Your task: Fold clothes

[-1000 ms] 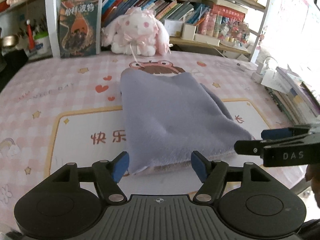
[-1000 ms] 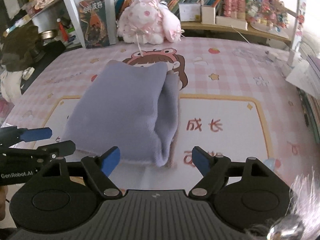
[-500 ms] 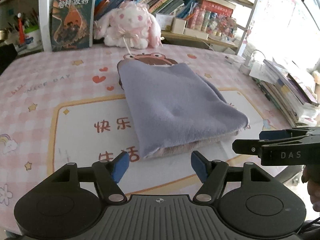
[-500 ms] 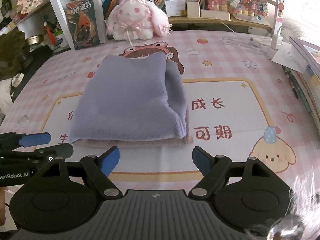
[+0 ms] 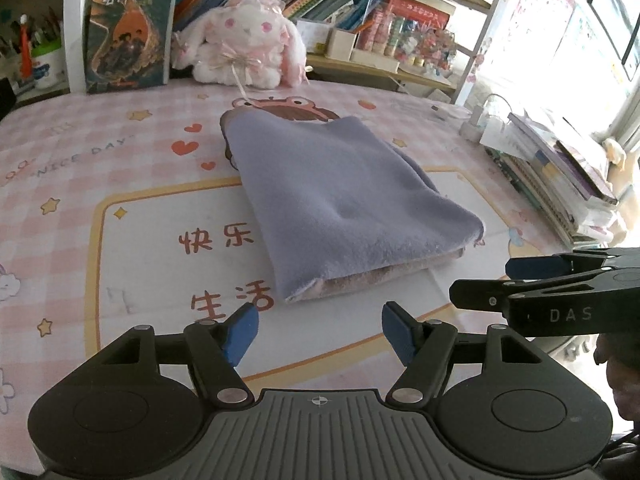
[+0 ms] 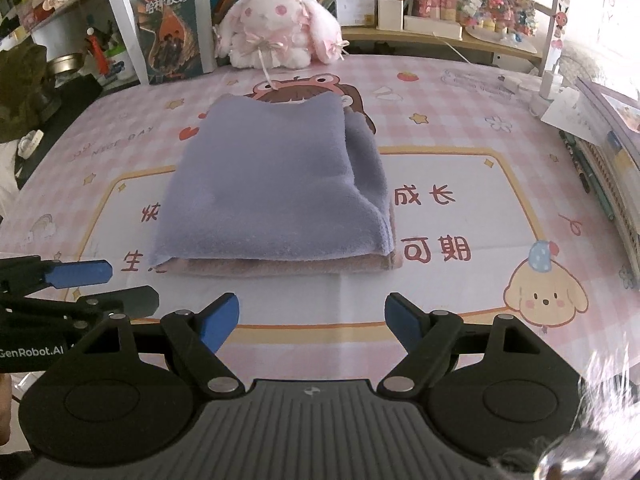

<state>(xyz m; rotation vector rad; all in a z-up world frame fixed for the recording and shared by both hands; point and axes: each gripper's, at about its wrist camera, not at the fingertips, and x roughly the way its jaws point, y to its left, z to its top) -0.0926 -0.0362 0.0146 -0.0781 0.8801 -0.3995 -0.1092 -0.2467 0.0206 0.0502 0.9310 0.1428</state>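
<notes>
Lying on counter: folded purple garment (image 5: 344, 200), a neat rectangle stack with a pink layer showing under its near edge, flat on the pink checked mat (image 5: 100, 152).
Garment position: middle of the counter (image 6: 500, 92), over the mat's yellow-framed white panel, far edge against the printed cartoon girl (image 6: 308, 90).
Garment from right wrist view: garment (image 6: 272, 196) had its doubled fold along the right side, pink hem along the front.
Left hand-held gripper: left hand-held gripper (image 5: 320, 334) was spread wide, blue tips apart, nothing between them, hovering near the garment's front edge but not touching.
Right hand-held gripper: right hand-held gripper (image 6: 312, 322) was also wide apart and empty, just short of the garment's near edge, not touching.
Cross views: right hand-held gripper seen side-on at the right edge of the left wrist view (image 5: 520, 284); left hand-held gripper seen at the left edge of the right wrist view (image 6: 104, 284); both beside the garment's front corners, apart from the cloth.
Behind garment: pink-and-white plush bunny (image 5: 244, 50) sat at the back of the counter, near a book (image 5: 130, 28) standing upright.
Shelf: shelf (image 6: 420, 36) behind held rows of books and small boxes.
Right side: stack of books (image 5: 560, 176) lay on the counter's right edge, well apart from the garment.
</notes>
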